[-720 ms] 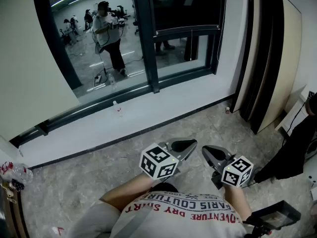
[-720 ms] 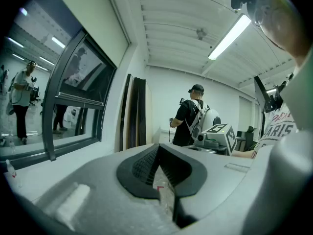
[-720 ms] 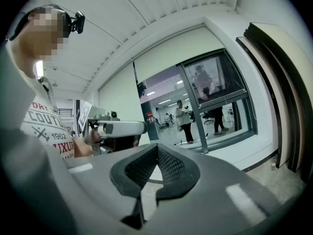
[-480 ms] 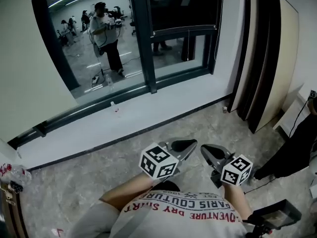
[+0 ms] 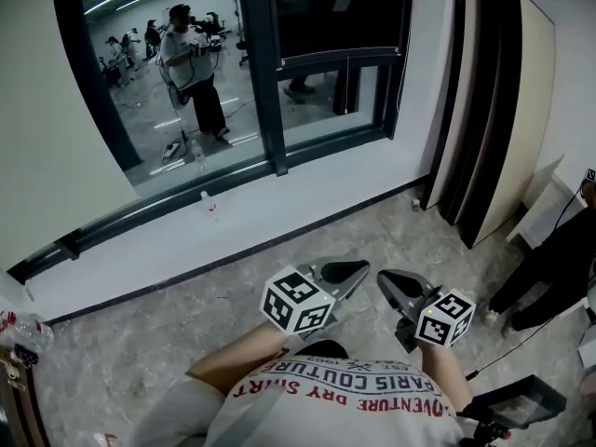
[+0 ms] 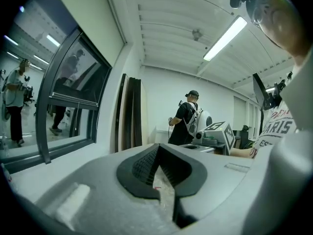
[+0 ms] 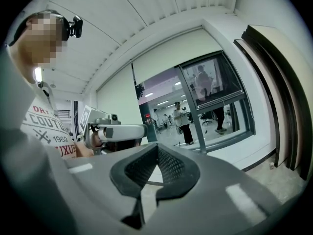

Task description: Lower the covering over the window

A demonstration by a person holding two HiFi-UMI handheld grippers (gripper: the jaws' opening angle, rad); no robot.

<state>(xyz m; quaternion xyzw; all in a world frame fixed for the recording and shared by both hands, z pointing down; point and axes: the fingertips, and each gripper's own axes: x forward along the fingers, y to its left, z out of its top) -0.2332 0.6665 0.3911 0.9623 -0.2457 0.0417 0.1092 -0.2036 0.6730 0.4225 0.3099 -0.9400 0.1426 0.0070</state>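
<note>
Glass of the window (image 5: pixel 307 91) lies well ahead, so left tool (image 5: pixel 358 271) and right tool (image 5: pixel 387 283), both clenched empty, idle low together.

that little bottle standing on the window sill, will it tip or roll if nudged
Probably tips easily: the bottle stands upright, narrow for its height, on the smooth white sill. It looks small and clear, so likely light. Once down, its round body may well roll.
</note>
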